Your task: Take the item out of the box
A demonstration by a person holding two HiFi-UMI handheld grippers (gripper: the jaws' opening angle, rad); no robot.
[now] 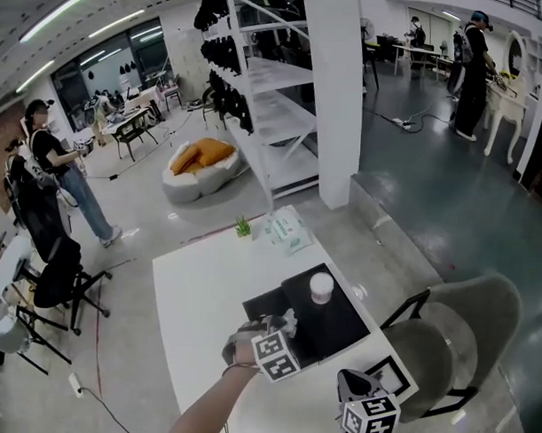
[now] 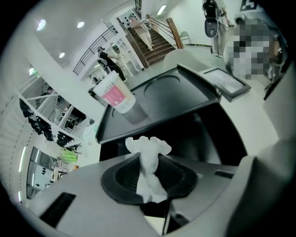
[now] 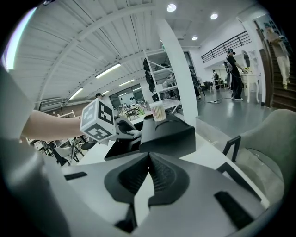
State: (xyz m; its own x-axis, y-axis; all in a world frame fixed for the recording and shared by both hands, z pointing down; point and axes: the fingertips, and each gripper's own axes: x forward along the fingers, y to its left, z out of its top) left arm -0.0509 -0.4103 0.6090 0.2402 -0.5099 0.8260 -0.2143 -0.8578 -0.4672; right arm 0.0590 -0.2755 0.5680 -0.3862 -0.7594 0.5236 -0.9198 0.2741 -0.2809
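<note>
Between the left gripper's jaws a crumpled white tissue was pinched. The jaws were narrowed tight onto it and its ruffled top stood above them. Just beyond lay the open black box, and the tissue was held over the box's near left part. On the box's flat lid stood a white cup with a pink label. The box sat toward the right edge of the white bench. Near the bench's near right corner, the right gripper had its jaws together with nothing between them. Beside that edge stood a grey chair.
</note>
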